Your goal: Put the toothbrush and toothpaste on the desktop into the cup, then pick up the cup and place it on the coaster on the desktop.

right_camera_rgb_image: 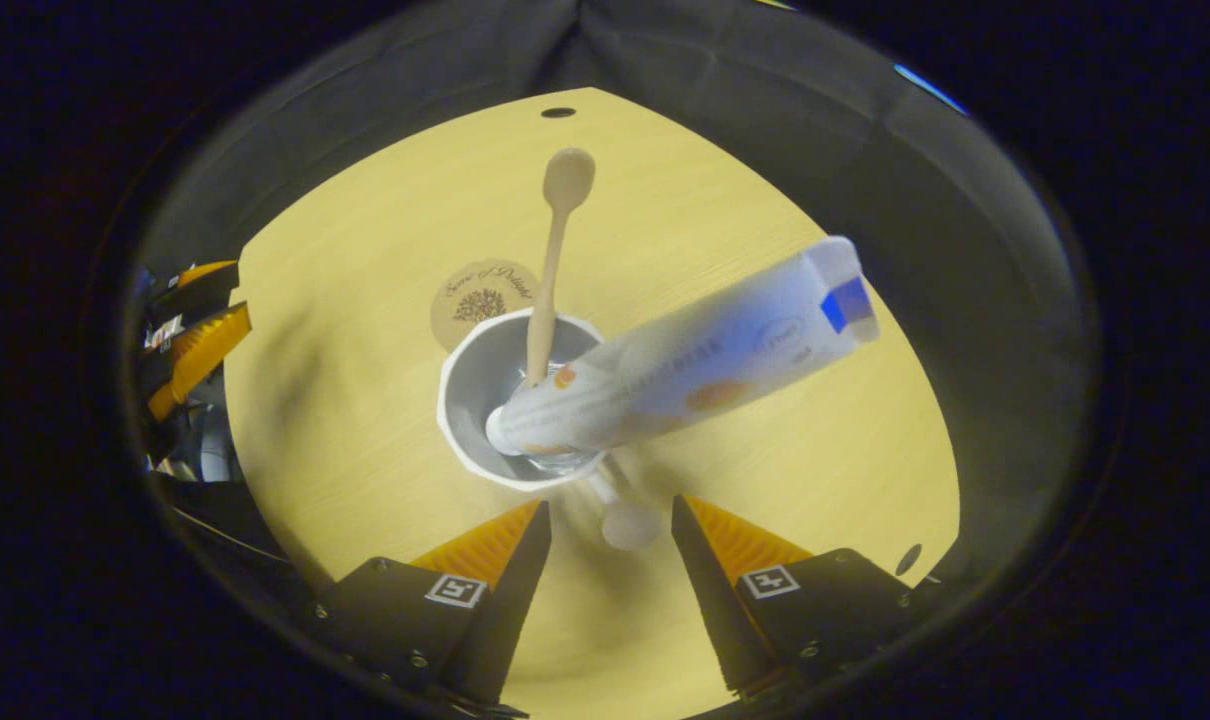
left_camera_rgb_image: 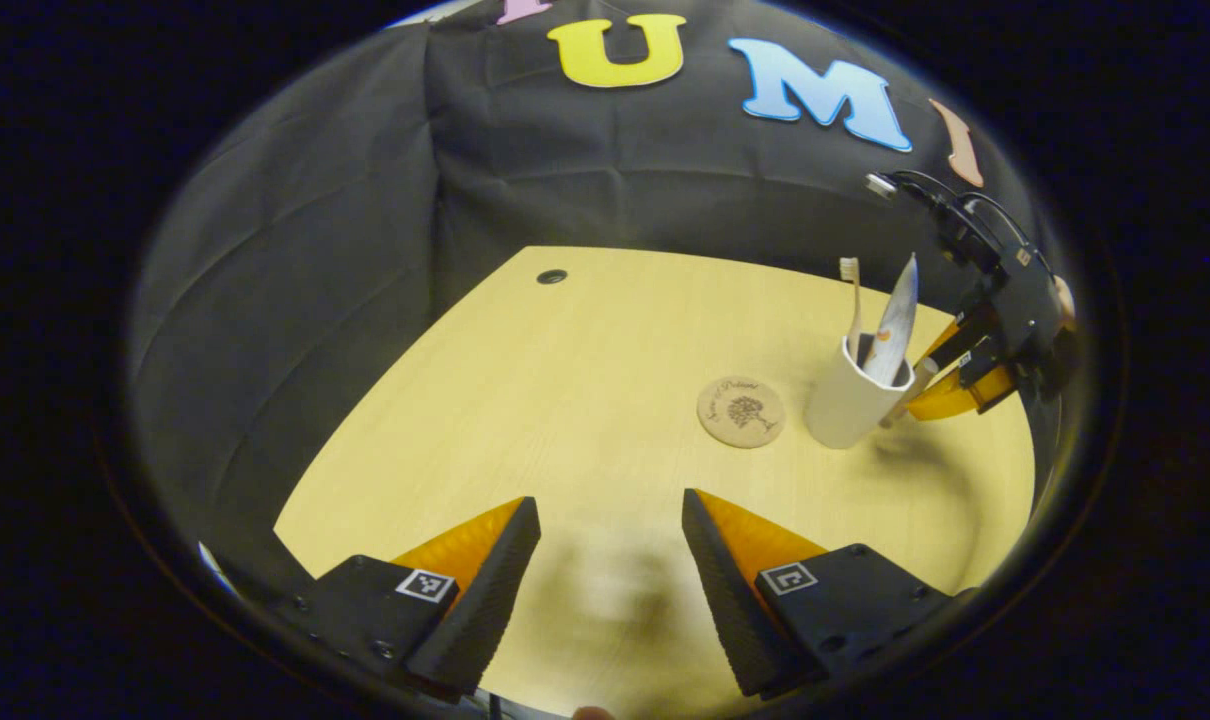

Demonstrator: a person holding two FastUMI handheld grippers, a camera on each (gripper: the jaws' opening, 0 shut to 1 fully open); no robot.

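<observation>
Left tool [left_camera_rgb_image: 610, 575]: two wedge-shaped fingers, ribbed inner faces, black mounting blocks with screws, square coded marker on each. Right tool [right_camera_rgb_image: 605, 575]: same build; in left gripper view, black body, looping black cables.

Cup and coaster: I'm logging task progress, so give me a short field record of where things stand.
cup: upright on the desktop, beside the coaster, not on it
toothbrush: in cup, head up
toothpaste: in cup, leaning
right gripper: open, behind the cup
left gripper: open, holding nothing
remaining: move cup onto coaster
</observation>
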